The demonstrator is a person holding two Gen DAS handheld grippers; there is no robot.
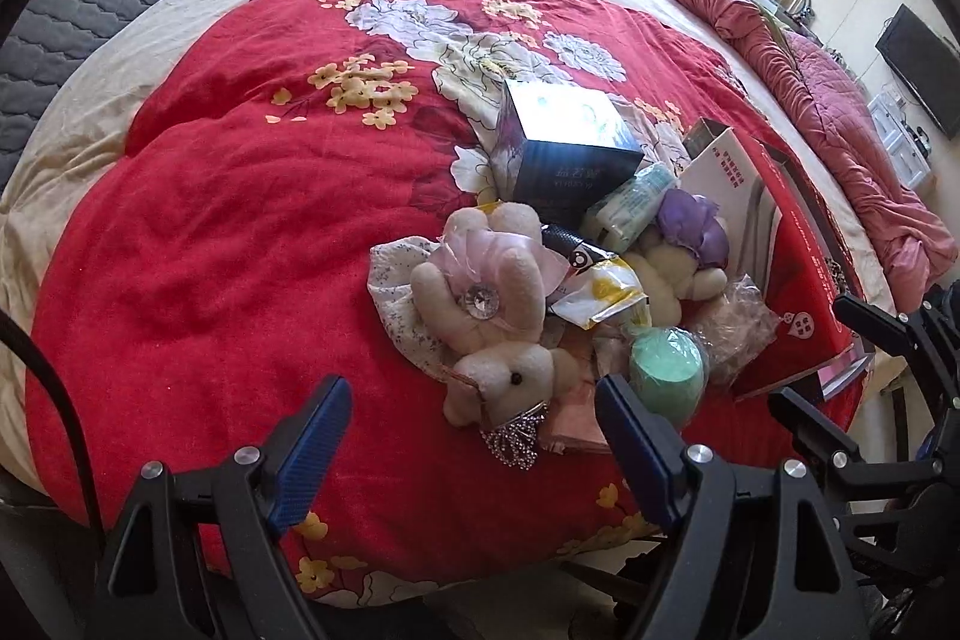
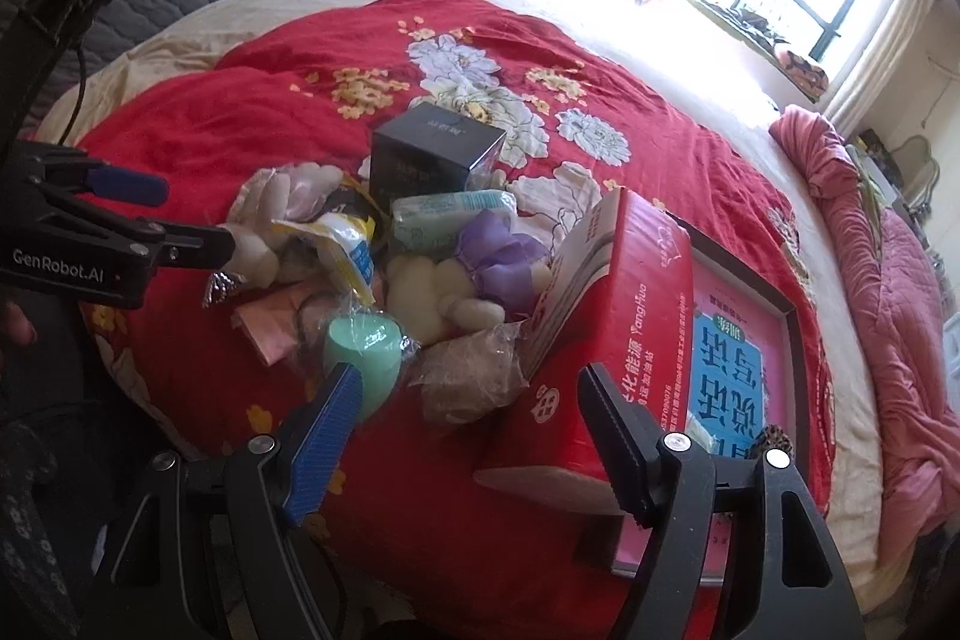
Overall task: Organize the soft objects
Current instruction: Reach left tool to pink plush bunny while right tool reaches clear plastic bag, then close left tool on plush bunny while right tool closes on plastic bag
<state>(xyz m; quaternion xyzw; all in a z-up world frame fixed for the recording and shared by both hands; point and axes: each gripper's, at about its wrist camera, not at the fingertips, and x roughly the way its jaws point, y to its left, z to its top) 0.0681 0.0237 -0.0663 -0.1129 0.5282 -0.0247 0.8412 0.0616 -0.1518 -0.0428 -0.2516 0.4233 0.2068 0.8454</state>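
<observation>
Both the left gripper (image 1: 474, 430) and right gripper (image 2: 474, 415) are held wide open and empty; the heaped plush bear (image 1: 480, 304) could be dragged with neighbouring packets if clamped carelessly.

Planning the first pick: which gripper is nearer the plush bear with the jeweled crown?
Left. The left gripper hangs open just short of the bear; the right gripper sits farther right, by the red box.

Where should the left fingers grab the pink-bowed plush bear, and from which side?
Probably the plush bear by its head, coming straight down from the near edge of the pile: the head lies nearest the open left gripper, rounded and unobstructed, while wrappers crowd its far side.
</observation>
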